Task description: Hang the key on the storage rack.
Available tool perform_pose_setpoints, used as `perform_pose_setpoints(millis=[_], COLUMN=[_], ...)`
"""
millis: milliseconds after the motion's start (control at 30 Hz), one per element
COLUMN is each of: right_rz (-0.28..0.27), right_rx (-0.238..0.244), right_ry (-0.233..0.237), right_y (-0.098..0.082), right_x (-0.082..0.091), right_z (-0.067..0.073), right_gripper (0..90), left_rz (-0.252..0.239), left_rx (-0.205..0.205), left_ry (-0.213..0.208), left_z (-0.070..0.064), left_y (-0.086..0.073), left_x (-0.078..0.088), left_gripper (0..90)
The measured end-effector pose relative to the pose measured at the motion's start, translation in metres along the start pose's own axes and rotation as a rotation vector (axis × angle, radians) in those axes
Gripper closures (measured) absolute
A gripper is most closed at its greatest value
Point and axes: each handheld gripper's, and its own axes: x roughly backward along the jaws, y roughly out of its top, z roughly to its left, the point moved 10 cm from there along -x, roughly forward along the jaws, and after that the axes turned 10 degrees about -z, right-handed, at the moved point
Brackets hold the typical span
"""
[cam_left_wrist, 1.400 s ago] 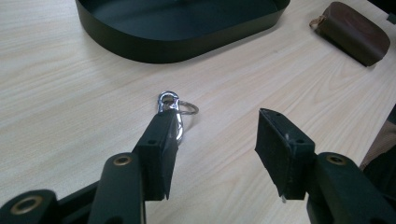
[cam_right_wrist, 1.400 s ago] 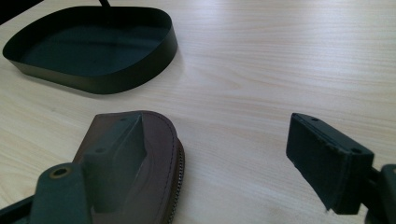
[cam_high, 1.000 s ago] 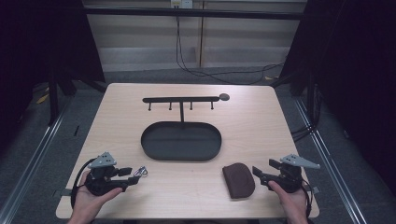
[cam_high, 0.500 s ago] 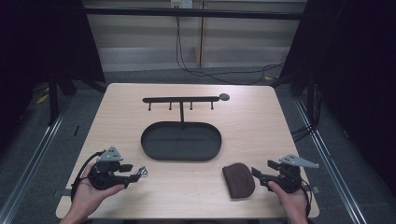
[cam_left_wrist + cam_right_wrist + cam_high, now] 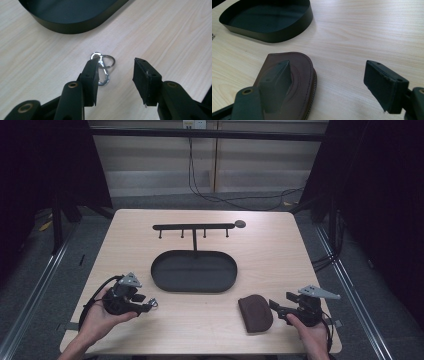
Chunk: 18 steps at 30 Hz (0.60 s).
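Key ring point(image 5: 102, 65): on the table near the oval tray point(image 5: 72, 13), probably still untouched.
Left gripper point(image 5: 115, 75): jaws apart, just been closing; centre them over the clasp.
Right gripper point(image 5: 332, 82): jaws apart, beside the brown pouch point(image 5: 287, 82).

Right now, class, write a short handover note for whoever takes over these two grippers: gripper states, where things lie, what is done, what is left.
Left gripper: open, its jaws just closing in around the key ring with clip, which lies flat on the table; not gripped yet.
Right gripper: open, poised at the brown leather pouch lying flat; not gripped.
Black oval tray holds nothing; hook rack behind it is bare.
Done: nothing moved yet.
Left: probably grasp the key ring and the pouch, then place them.
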Motion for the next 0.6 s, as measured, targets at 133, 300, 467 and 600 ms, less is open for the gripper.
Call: perform_pose_setpoints(millis=[133,300,467,600], right_rz=[0.003,0.005,0.009,0.007], right_rx=[0.000,-0.003,-0.003,-0.003], right_ry=[0.002,0.006,0.011,0.017], right_y=[0.000,-0.001,-0.001,-0.001], right_x=[0.000,0.000,-0.001,0.000], right_z=[0.000,0.001,0.001,0.002], right_gripper=[21.7,21.7,21.6,21.5], left_rz=[0.047,0.072,0.097,0.138], left_rx=[-0.019,-0.037,-0.047,-0.037], left_ry=[0.001,-0.003,-0.011,-0.019], left_z=[0.002,0.001,0.001,0.002], left_y=[0.002,0.005,0.006,0.008], left_x=[-0.002,-0.005,-0.009,-0.014], left_gripper=[56.7,56.6,56.9,56.9])
